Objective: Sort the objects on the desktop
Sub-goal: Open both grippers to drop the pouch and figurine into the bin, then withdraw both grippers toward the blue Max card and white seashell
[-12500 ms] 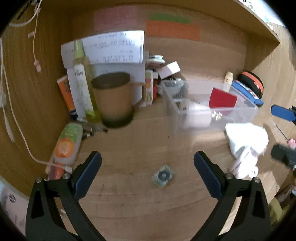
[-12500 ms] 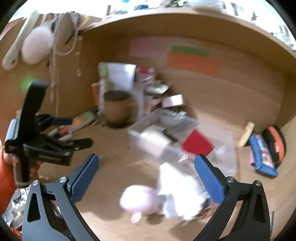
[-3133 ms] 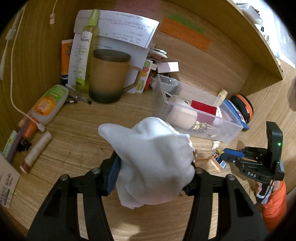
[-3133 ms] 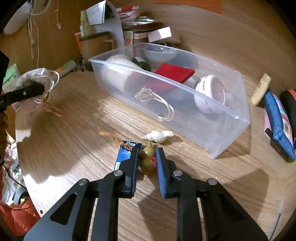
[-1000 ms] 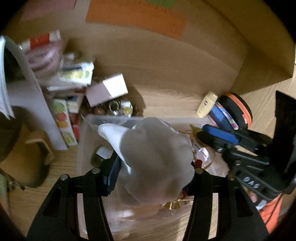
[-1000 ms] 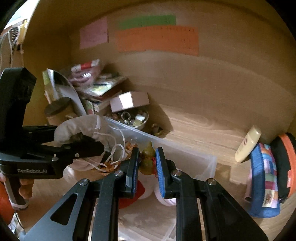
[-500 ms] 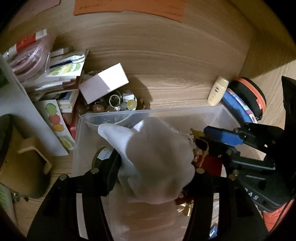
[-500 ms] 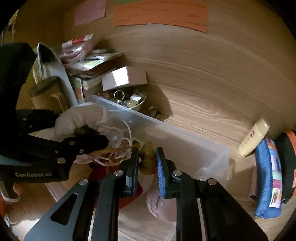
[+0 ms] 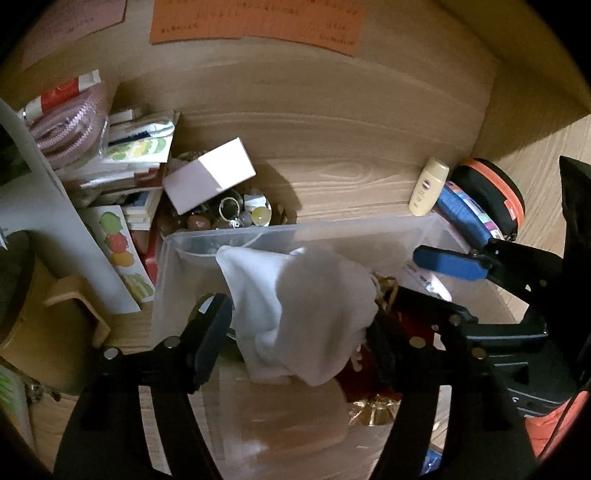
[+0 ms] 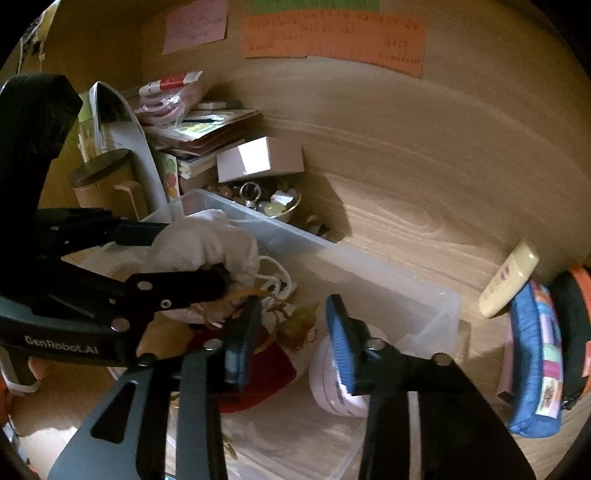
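Wooden desk nook [image 10: 424, 177], sticky notes on back wall, clutter stacked at left. We hold both tools over clear plastic bin [image 10: 369, 275]. Left gripper [image 9: 295, 325] clenched on white drawstring pouch [image 9: 306, 306], hanging just above bin interior, likely for drop inside. Right gripper [image 10: 291, 325] spread wide, grasping nothing; small yellowish gourd trinket [image 10: 299, 325] sits between its fingers, lower down in bin among red item, apparently released there.

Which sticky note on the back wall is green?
The green note, cut off by the frame's top edge, directly above the wide orange note. The pink note sits to their left.
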`<state>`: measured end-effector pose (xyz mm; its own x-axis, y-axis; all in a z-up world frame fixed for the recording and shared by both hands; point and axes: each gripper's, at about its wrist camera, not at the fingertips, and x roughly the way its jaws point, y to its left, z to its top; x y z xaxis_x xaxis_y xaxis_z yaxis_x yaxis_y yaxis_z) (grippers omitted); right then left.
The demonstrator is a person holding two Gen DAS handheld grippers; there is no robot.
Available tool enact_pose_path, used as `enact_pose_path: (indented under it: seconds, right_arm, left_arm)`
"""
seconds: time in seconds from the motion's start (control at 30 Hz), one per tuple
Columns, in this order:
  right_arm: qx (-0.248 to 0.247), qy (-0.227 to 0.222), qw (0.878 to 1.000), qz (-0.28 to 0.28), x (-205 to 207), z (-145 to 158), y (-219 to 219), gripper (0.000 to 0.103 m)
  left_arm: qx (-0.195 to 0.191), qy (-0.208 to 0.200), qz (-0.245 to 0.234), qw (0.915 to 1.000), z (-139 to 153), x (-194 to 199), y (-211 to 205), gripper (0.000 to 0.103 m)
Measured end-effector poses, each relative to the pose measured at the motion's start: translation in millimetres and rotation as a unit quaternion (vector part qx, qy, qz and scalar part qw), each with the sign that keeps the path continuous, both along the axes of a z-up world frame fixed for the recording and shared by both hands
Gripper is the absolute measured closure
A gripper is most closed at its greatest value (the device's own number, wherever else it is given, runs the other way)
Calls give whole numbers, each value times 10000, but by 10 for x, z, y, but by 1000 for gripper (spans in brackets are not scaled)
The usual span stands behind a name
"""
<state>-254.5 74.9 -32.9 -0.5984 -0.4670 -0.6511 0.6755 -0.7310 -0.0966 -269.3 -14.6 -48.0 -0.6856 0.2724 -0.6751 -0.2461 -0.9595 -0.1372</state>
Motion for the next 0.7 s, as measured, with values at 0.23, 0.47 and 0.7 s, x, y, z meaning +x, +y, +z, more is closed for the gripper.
enact_pose_path:
  seconds: [0.23, 0.47, 0.7]
  right_arm:
    - [-109, -31, 9995, 301, 52, 98, 83, 39]
    - [-379, 319, 9985, 229, 203, 345, 212, 22]
    - [-450, 522, 9976, 55, 470, 472, 333, 18]
  left_arm:
    - [100, 54, 33, 9999, 111, 47, -43, 27]
    - [-4, 530, 243, 9983, 391, 304, -123, 9]
    - [-167, 850, 397, 9955, 552, 643, -215, 6]
